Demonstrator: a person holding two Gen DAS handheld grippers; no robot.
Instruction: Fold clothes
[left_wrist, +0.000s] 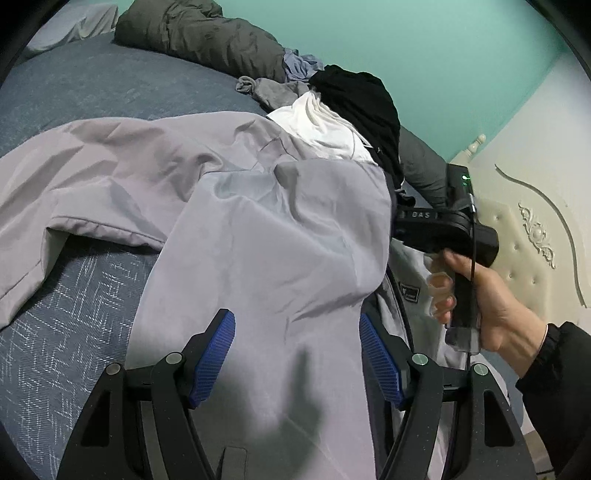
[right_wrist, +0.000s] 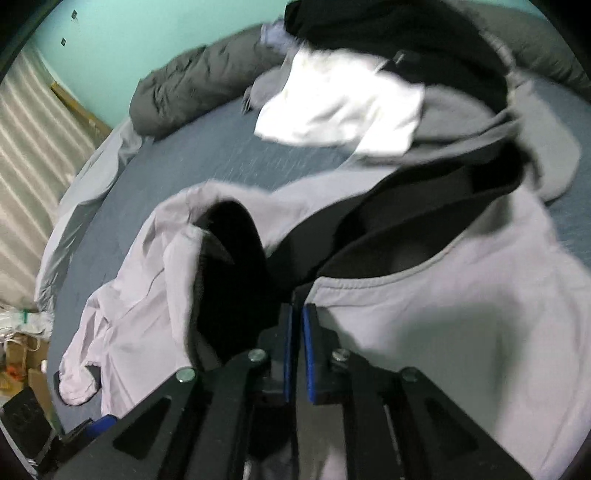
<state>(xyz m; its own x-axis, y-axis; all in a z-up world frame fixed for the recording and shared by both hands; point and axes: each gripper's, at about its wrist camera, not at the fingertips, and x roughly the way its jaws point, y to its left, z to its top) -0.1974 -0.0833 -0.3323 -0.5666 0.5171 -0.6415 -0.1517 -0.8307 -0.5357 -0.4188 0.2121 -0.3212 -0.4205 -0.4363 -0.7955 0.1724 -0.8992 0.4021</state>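
The lilac jacket (left_wrist: 258, 229) sprawls limp and slippery on the bed (left_wrist: 74, 280). Right gripper (right_wrist: 297, 325) jaws pinch its front edge; left gripper (left_wrist: 297, 354) jaws gape above. Best hold: hems.

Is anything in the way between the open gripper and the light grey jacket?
Nothing visible. The left gripper is open with the grey jacket right between its pads. No other cloth covers that part.
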